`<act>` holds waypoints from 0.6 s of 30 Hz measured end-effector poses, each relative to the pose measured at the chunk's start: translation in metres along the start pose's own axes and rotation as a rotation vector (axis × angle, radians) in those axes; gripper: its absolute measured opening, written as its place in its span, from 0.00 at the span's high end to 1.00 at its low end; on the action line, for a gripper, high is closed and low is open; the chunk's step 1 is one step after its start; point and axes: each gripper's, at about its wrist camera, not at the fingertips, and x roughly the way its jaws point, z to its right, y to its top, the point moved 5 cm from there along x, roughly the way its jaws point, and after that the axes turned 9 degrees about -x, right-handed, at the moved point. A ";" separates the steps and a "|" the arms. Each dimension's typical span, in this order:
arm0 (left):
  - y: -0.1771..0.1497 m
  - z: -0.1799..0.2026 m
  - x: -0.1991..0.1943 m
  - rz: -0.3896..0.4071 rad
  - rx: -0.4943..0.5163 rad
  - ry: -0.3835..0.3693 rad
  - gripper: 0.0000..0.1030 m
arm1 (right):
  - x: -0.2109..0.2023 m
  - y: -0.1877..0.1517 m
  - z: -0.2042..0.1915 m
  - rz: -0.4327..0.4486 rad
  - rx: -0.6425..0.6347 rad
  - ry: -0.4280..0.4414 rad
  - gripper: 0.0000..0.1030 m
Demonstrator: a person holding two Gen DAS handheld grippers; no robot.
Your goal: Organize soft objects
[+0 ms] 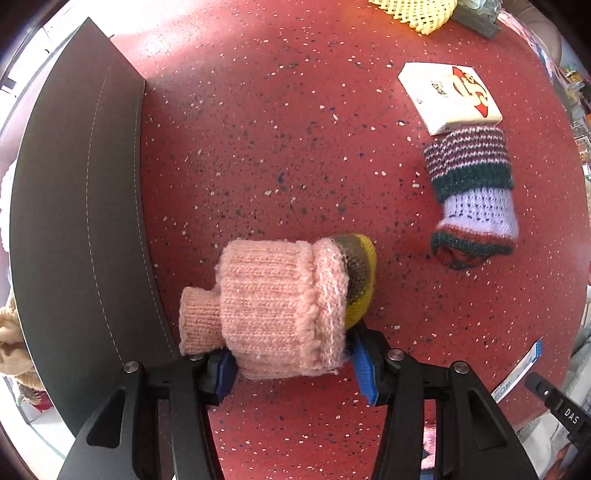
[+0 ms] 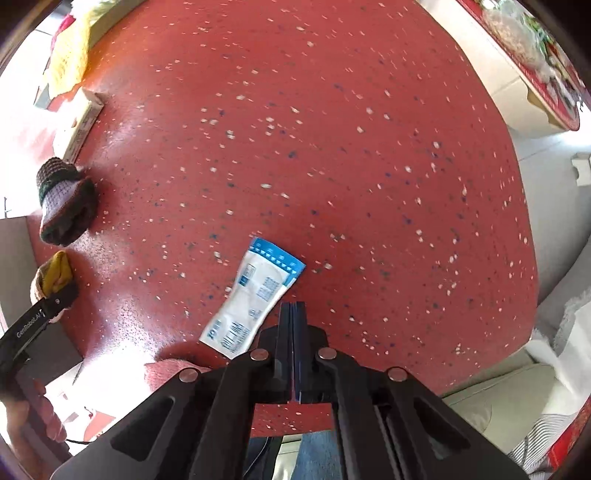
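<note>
My left gripper [image 1: 291,363] is shut on a pink knitted piece [image 1: 273,306] with a yellow and brown knit [image 1: 358,273] tucked in its far end, held just above the red speckled table [image 1: 277,129]. A striped knitted piece [image 1: 472,199], purple, green and red, lies on the table to the right; it also shows in the right wrist view [image 2: 64,201]. My right gripper [image 2: 293,310] is shut and empty above the table, next to a white and blue sachet [image 2: 255,295]. The left gripper's side [image 2: 33,325] shows at the left of the right wrist view.
A dark grey box [image 1: 81,206] with stitched edge stands at the left. A white and red flat pack [image 1: 450,96] lies behind the striped knit. A yellow foam net [image 1: 417,13] sits at the far edge. The sachet [image 1: 521,369] lies at the right edge of the left wrist view.
</note>
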 end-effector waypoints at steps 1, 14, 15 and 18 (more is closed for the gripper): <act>0.002 0.000 0.000 -0.001 0.001 0.000 0.47 | 0.002 -0.001 0.001 -0.006 0.020 0.031 0.99; 0.028 0.012 0.003 0.018 0.018 0.028 0.25 | 0.024 0.019 -0.037 0.005 0.078 -0.122 0.38; 0.033 0.013 0.001 0.039 0.014 0.021 0.36 | 0.023 0.020 -0.044 0.019 0.043 -0.131 0.42; 0.031 0.015 -0.005 0.019 0.035 -0.023 0.49 | 0.022 0.021 -0.063 0.009 -0.072 -0.146 0.81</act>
